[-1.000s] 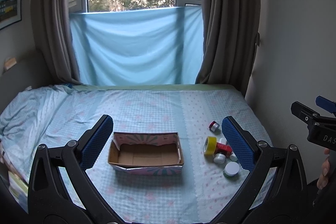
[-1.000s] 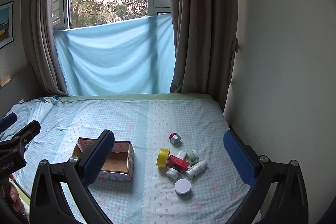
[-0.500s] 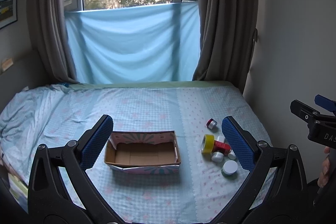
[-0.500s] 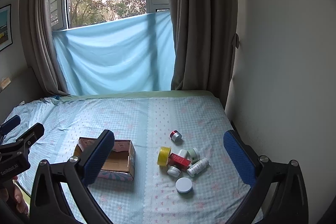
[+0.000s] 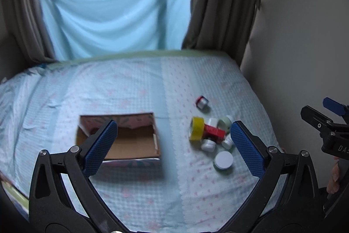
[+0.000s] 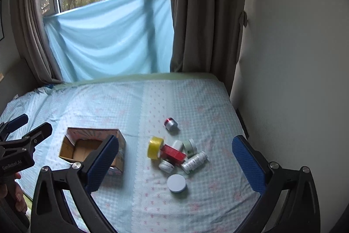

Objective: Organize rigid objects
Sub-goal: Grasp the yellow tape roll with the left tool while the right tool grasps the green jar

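**Both grippers spread wide above a bed with a box and a cluster of small containers**

A bed (image 6: 196, 102) covered in a pale blue patterned sheet fills the lower part of both views, with a light blue cloth (image 6: 109, 36) hung across the window behind it and grey curtains (image 6: 207, 14) at the sides.

The left gripper (image 5: 172, 145) hangs over the bed with its blue-padded fingers far apart and nothing between them. The right gripper (image 6: 174, 163) is likewise wide apart and holds nothing.

An open cardboard box (image 6: 76, 147) sits on the sheet toward the left, its inside bare brown card.

To the right of the box, apart from it, lies a huddle of small items: a yellow tape roll (image 6: 155, 147) standing on edge, touching a red box (image 6: 173, 153); a white bottle (image 6: 194, 162) lying on its side; a pale green jar (image 6: 190, 146); a small white jar (image 6: 166, 165); and a white round lid (image 6: 176, 183) nearest the camera, just clear of the others. A small red-and-silver jar (image 6: 170, 123) lies alone, farther up the bed.
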The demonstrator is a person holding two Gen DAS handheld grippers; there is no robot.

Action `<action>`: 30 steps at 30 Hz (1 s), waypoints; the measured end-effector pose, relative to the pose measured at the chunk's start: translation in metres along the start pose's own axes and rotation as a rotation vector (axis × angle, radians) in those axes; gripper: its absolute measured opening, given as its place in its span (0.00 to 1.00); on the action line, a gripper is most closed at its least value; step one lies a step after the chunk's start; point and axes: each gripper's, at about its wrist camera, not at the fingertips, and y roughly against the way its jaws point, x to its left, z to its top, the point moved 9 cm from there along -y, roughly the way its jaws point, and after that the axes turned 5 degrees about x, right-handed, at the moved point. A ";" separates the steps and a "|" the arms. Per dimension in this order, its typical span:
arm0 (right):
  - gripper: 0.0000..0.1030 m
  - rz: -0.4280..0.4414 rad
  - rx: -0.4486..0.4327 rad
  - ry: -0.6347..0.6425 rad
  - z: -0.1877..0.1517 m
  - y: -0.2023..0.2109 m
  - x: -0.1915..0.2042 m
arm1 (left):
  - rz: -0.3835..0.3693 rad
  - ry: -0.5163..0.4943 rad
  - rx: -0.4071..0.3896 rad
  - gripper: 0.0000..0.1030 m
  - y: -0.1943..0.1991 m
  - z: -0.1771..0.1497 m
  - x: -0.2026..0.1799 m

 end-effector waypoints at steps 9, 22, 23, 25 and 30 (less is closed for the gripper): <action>1.00 0.002 0.191 0.012 -0.022 -0.146 -0.050 | -0.053 -0.071 0.268 1.00 -0.171 -0.023 -0.057; 1.00 0.053 0.463 0.048 -0.072 -0.337 -0.065 | -0.051 -0.192 0.545 0.92 -0.373 -0.073 -0.080; 1.00 0.057 0.486 0.058 -0.077 -0.353 -0.063 | -0.049 -0.195 0.559 0.91 -0.382 -0.076 -0.079; 1.00 0.055 0.522 0.076 -0.084 -0.376 -0.060 | -0.047 -0.196 0.585 0.82 -0.396 -0.082 -0.075; 0.99 0.037 0.585 0.113 -0.093 -0.413 -0.054 | -0.059 -0.213 0.631 0.65 -0.418 -0.093 -0.071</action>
